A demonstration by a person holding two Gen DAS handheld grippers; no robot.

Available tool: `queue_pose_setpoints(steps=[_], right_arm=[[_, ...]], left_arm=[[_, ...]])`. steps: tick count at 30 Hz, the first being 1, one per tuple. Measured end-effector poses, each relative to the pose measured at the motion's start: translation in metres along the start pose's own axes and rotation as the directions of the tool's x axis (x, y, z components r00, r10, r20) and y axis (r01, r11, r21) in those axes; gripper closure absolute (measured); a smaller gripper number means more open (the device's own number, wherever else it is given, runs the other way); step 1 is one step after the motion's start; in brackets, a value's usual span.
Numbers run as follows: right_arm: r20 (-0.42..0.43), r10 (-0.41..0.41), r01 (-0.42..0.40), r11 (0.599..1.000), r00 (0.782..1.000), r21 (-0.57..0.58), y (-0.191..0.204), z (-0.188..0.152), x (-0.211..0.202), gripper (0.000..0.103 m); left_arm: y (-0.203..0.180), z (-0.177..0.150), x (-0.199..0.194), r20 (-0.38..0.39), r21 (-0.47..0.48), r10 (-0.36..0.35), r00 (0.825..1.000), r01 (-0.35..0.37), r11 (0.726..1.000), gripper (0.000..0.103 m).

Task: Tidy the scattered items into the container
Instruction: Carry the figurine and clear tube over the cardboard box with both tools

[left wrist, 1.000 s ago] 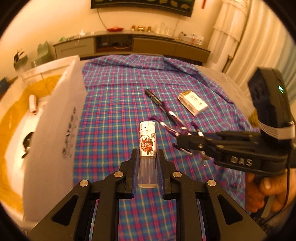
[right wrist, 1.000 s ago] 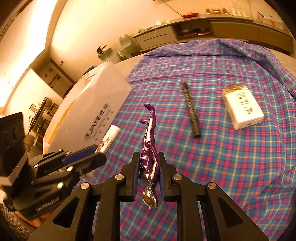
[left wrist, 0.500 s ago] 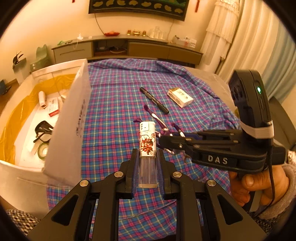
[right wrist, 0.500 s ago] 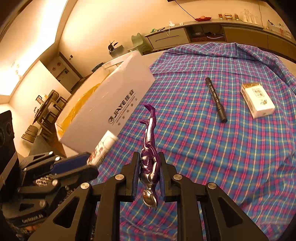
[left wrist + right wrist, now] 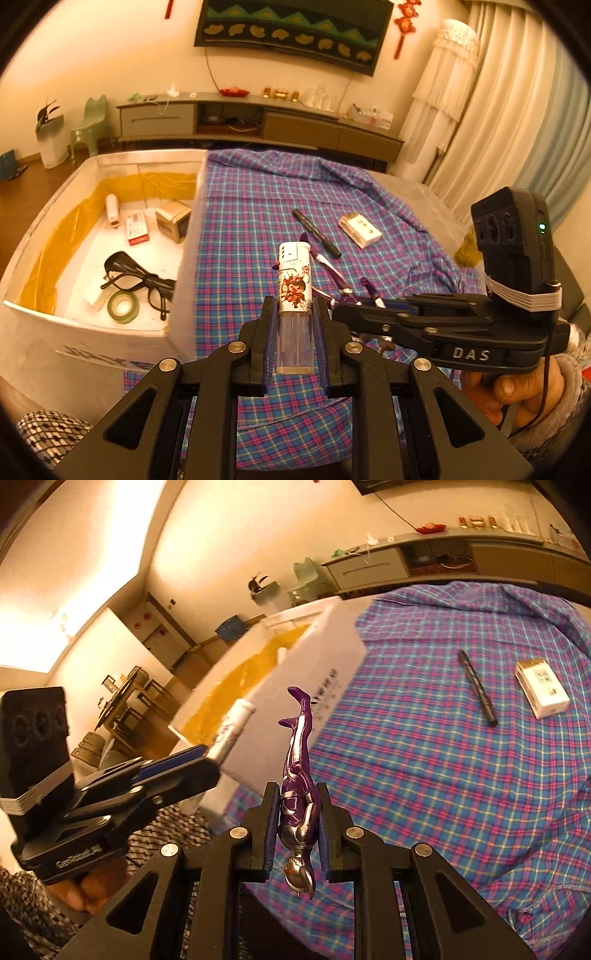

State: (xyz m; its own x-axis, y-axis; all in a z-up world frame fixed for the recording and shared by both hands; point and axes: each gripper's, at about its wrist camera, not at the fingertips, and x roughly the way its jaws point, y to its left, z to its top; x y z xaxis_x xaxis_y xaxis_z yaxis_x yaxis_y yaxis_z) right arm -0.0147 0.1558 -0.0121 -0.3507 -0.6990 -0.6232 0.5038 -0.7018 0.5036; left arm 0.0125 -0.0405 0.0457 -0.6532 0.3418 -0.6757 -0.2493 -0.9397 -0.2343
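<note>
Fingers of left gripper (image 5: 294, 332) pinch one lighter (image 5: 294, 295); right gripper (image 5: 295, 827) pinches one figurine (image 5: 297, 794).

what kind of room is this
Most likely a home living room: a long low media cabinet runs along the far wall under a covered screen, with curtains at the side and dining chairs in the adjoining space.

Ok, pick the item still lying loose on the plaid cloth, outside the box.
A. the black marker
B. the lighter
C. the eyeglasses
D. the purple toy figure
A: the black marker lies on the plaid cloth beside a small white pack, while the lighter and purple toy figure are each clamped in a hand-held gripper and the eyeglasses sit inside the box.
</note>
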Motion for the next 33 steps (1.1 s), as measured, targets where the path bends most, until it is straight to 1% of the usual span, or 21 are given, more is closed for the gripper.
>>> queue_pose_setpoints(steps=[5, 10, 21, 28, 33], right_arm=[[0.001, 0.008, -0.008, 0.999, 1.0, -0.035, 0.02, 0.008, -0.001, 0.083], [-0.014, 0.012, -0.013, 0.997, 1.0, -0.076, 0.037, 0.017, 0.004, 0.083], [-0.052, 0.024, -0.033, 0.985, 0.998, -0.171, 0.078, 0.046, 0.035, 0.083], [-0.075, 0.02, -0.035, 0.976, 0.997, -0.213, 0.095, 0.066, 0.056, 0.083], [-0.092, 0.009, -0.031, 0.971, 0.996, -0.238, 0.105, 0.081, 0.073, 0.083]], left_arm=[[0.017, 0.002, -0.01, 0.02, -0.038, -0.011, 1.0, 0.012, 0.999, 0.084], [0.036, 0.004, -0.019, 0.04, -0.068, -0.006, 0.999, 0.009, 0.998, 0.084], [0.1, 0.012, -0.038, 0.094, -0.185, 0.043, 0.995, -0.025, 0.982, 0.084], [0.136, 0.016, -0.045, 0.098, -0.239, 0.063, 0.993, -0.038, 0.97, 0.084], [0.155, 0.026, -0.05, 0.104, -0.264, 0.068, 0.992, -0.039, 0.964, 0.084]])
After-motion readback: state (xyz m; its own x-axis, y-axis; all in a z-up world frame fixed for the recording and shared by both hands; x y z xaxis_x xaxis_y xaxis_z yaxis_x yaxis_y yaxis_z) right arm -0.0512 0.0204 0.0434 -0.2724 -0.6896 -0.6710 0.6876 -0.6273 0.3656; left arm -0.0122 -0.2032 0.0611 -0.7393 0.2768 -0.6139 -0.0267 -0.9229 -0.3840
